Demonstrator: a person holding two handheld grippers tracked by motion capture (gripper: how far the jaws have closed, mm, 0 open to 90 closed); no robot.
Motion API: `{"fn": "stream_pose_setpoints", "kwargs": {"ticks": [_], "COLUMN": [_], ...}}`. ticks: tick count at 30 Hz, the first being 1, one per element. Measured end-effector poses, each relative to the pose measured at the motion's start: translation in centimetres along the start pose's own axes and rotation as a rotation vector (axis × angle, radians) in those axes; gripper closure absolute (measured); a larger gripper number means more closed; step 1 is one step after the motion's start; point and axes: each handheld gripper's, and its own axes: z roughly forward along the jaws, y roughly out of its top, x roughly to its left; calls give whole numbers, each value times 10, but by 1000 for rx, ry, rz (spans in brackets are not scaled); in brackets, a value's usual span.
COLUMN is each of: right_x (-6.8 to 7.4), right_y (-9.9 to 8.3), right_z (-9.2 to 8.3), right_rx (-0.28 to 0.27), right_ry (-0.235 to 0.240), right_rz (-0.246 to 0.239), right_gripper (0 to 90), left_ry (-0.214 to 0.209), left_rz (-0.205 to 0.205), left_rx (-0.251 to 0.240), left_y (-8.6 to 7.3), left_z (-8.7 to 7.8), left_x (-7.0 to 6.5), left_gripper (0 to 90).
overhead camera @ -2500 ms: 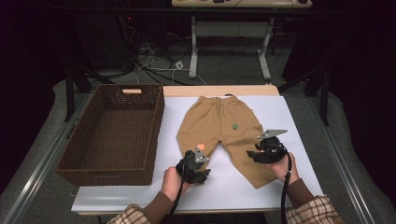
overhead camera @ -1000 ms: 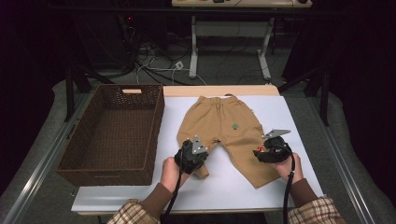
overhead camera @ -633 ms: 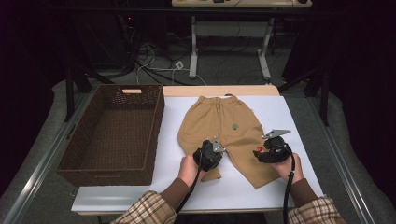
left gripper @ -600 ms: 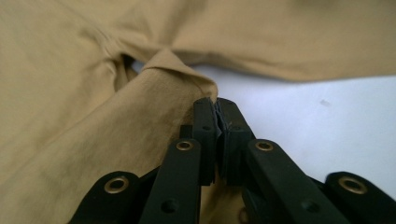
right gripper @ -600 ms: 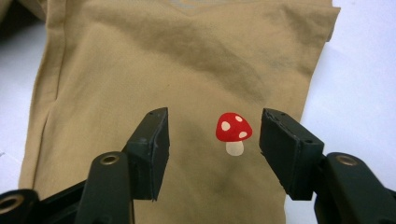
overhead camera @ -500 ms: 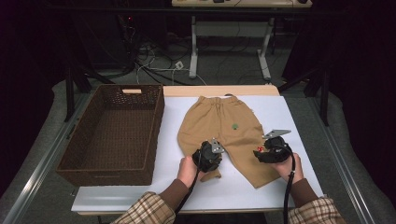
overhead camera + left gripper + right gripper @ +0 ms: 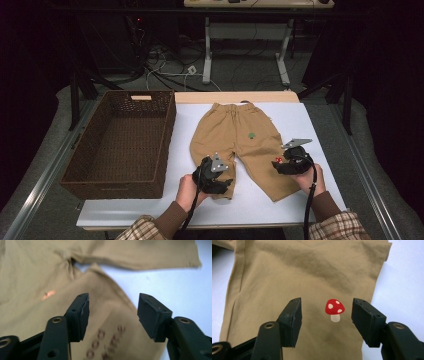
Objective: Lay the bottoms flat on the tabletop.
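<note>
At far left the wicker basket sits on the table, likely waiting for the garment. Beside it the tan trousers lie flat, waistband away from me. My left gripper hovers over one leg hem, jaws just opened partway, nothing pinched. My right gripper rests over the other leg (the red mushroom shows between its half-open jaws), gripping nothing.
</note>
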Motion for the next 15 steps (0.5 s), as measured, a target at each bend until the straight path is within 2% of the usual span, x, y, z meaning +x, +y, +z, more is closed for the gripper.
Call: {"fn": "stream_pose_setpoints", "kwargs": {"ticks": [1,2,3,8,15], "right_x": [-1,-1,-1,-4,-7], "right_y": [0,0,0,-1,-2], "right_z": [0,0,1,0,1], "right_rx": [2,2,1,-2,1], "right_ry": [-1,-1,6,5,5], "right_rz": [-1,-1,1,18,24], "right_gripper": [411,411,407,396,399], "left_ry": [-1,-1,-8,-9,-17], "left_rz": [-10,-10,-19,-39,-25], "left_rx": [9,9,25,45,94], "left_y": [-8,-8,-15,-26,-37], "left_z": [-3,-3,-6,-11,-12], "left_x": [0,0,1,2,-5], "left_gripper": [409,408,406,384,315]}}
